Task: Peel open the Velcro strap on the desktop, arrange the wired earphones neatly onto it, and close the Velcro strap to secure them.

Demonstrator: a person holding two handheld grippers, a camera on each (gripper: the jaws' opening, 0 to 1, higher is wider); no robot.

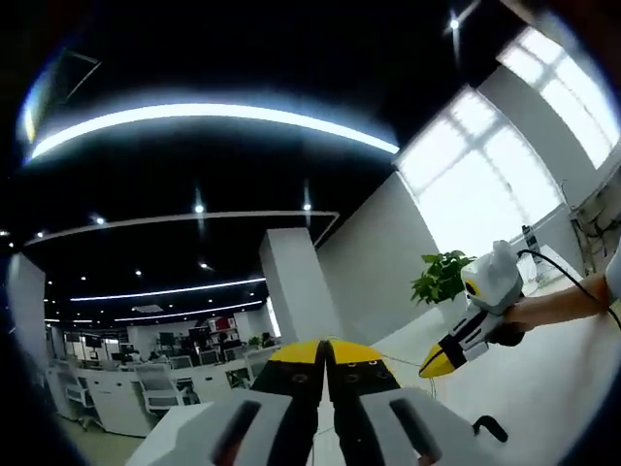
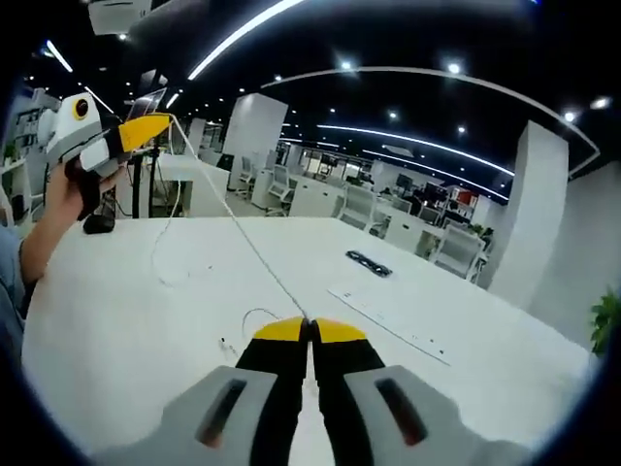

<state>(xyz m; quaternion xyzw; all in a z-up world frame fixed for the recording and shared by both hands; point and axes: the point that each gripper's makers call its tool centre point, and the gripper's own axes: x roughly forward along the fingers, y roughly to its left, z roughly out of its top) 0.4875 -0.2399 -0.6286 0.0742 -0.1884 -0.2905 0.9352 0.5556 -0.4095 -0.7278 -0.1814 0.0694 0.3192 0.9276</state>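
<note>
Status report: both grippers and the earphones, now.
Left gripper and right gripper both shut on earphone cable, stretched taut above table. Velcro strap lies flat, untouched. Nothing in the way.

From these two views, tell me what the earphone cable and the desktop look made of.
Earphone cable: thin white cord, likely rubbery plastic; it sags in soft loops where slack. Desktop: smooth matte white, probably laminate; flat, no grain. Both guesses.

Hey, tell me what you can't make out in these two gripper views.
- Earbuds: too small along the earphone cable in the right gripper view.
- Velcro strap: distant dark strip in the right gripper view, open or closed unclear.
- Cable: in the left gripper view its grip point is hidden between the left gripper tips.
</note>
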